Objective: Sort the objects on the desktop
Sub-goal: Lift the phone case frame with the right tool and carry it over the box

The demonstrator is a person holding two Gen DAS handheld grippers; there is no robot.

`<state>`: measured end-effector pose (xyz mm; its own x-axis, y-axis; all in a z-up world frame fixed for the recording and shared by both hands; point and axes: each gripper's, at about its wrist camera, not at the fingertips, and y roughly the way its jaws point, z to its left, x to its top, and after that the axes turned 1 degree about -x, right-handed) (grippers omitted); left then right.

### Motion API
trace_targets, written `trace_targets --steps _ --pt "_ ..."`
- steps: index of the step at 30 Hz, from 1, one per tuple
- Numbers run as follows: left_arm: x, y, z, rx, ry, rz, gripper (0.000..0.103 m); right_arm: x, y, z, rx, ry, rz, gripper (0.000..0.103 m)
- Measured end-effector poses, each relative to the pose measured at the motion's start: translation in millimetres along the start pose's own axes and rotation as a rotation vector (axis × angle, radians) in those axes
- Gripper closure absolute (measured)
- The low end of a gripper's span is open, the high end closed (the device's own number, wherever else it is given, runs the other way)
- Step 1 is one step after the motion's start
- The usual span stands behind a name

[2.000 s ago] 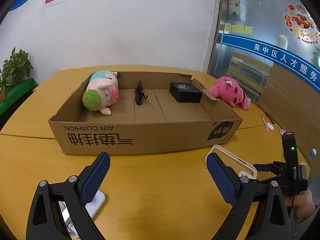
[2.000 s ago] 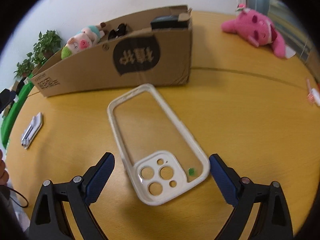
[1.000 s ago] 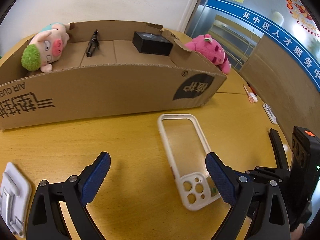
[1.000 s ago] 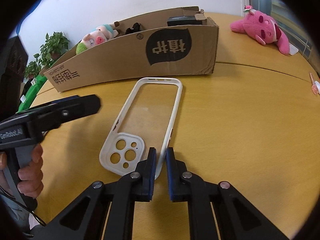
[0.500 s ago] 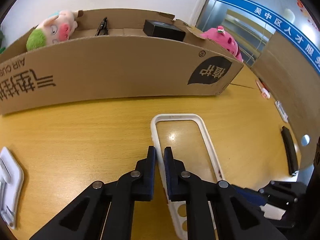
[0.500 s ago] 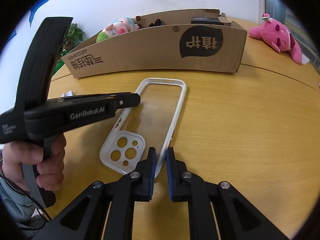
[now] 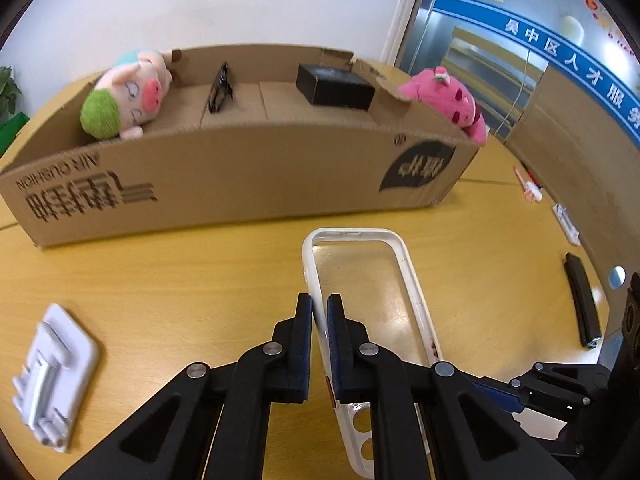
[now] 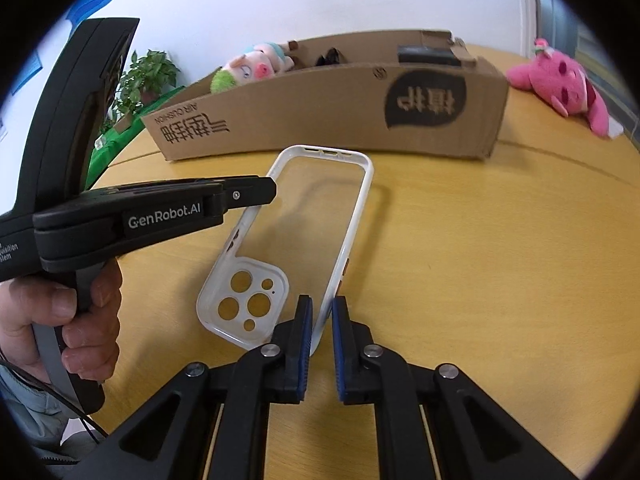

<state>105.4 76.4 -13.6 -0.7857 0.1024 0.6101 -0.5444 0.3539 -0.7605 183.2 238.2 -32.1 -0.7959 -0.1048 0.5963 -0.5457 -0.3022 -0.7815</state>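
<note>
Left gripper [image 7: 319, 312] and right gripper [image 8: 319, 314] both pinching clear white-rimmed phone case [image 8: 308, 216], fingers nearly closed on opposite rims; lifting level together, carrying toward open brown cardboard box [image 7: 248, 172] at 12 o'clock.

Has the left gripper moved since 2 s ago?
Yes. The left gripper came forward toward the cardboard box and shut on the left rim of the clear white-edged phone case.

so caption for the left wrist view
Left gripper shut on phone case edge before cardboard box.
</note>
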Motion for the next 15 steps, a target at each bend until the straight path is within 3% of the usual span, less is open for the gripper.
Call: trace_targets --steps 15 --pt "49.7 -67.5 5.9 -0.001 0.022 -0.166 0.097 48.6 -33.7 18.2 0.001 -0.052 -0.143 0.096"
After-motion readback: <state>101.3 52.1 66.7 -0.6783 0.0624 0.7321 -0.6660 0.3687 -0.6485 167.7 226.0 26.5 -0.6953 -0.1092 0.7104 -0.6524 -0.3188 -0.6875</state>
